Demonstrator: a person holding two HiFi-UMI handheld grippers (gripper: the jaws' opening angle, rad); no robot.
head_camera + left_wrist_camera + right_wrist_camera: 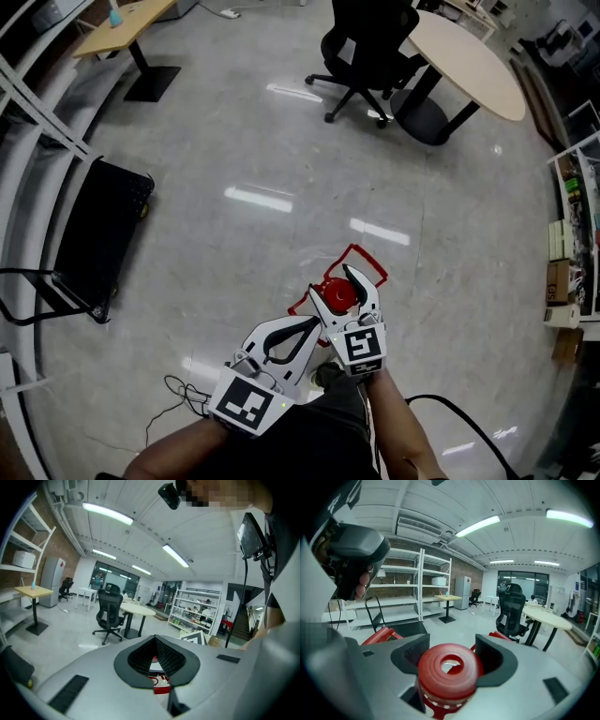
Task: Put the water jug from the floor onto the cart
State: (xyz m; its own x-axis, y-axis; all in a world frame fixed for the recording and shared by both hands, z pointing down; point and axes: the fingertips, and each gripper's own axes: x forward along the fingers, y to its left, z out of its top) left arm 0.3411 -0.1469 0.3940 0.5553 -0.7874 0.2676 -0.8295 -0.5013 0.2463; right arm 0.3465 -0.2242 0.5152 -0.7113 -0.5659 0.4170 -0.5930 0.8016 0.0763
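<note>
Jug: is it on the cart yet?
No: the jug is held by its red cap in the right claw, well apart from the cart at left.

Glossy grey floor [262, 141]; black office chair [370, 42] beside round table [469, 61]; wooden desk [127, 21]; shelving [421, 583]; ceiling strip lights [107, 513].

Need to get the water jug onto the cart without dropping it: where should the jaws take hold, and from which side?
Take the red cap at the top, coming down from above. It faces up, is round, and fits between the jaws: the right gripper has one jaw on each side of it. The thin red frame beside it looks a poorer hold.
</note>
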